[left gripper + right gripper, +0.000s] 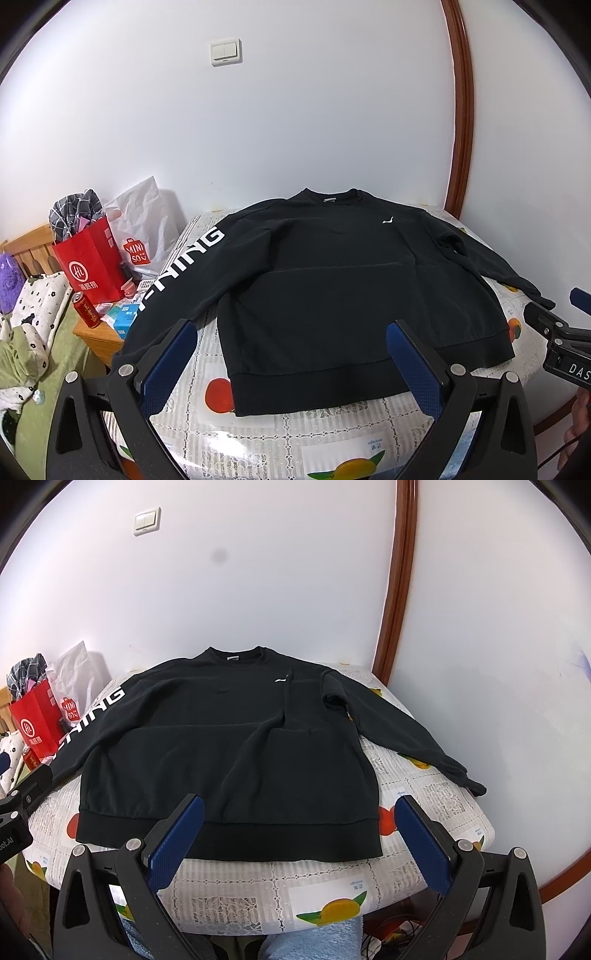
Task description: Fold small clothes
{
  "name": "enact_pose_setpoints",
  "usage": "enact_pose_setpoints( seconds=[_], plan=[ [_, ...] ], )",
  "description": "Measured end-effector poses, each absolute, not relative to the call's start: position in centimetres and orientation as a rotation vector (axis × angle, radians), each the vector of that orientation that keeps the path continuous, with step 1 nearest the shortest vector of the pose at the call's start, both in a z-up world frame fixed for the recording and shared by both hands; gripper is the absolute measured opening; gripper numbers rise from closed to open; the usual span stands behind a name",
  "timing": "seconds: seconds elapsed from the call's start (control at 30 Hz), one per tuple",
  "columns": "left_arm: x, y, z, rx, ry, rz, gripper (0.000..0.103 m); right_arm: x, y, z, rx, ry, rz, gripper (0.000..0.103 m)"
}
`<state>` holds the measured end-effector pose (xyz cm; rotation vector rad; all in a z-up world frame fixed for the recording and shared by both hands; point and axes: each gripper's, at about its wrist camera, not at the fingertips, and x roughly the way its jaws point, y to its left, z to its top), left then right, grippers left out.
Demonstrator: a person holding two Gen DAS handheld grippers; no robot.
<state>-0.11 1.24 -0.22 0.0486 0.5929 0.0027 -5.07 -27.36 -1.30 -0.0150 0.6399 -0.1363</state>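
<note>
A black long-sleeved sweatshirt [332, 280] lies flat, front up, on a small table with a fruit-print lace cover [280, 435]; it also shows in the right wrist view [229, 746]. Its left sleeve bears white lettering [184, 266] and hangs off the table's left edge. Its right sleeve [406, 734] lies spread to the right. My left gripper [291, 332] is open and empty, just in front of the hem's left part. My right gripper [299, 805] is open and empty, over the hem's right part. The right gripper also shows at the left wrist view's right edge [554, 325].
Left of the table stand a red paper bag [92, 266], a white Miniso bag [140, 229], a red can [85, 309] on a wooden nightstand [99, 336], and a bed with patterned bedding [33, 332]. A white wall and a brown door frame [461, 110] stand behind.
</note>
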Motion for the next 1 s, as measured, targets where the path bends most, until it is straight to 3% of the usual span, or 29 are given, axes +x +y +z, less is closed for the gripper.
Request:
enact_pose_setpoints(
  seconds=[0.43,0.8,1.0],
  plan=[
    [1.9,2.3,-0.9,0.002,0.605,-0.039,0.103,-3.7,-27.3,-1.9,-0.005,0.635,-0.121,0.100],
    [7.7,9.0,-8.6,-0.232,0.782,0.007,0.102,0.3,-26.6,-5.8,-0.015,0.636,-0.115,0.100],
    [9.8,15.3,-13.2,-0.442,0.830,0.118,0.088,3.6,-25.2,-9.5,-0.070,0.719,-0.108,0.099]
  ],
)
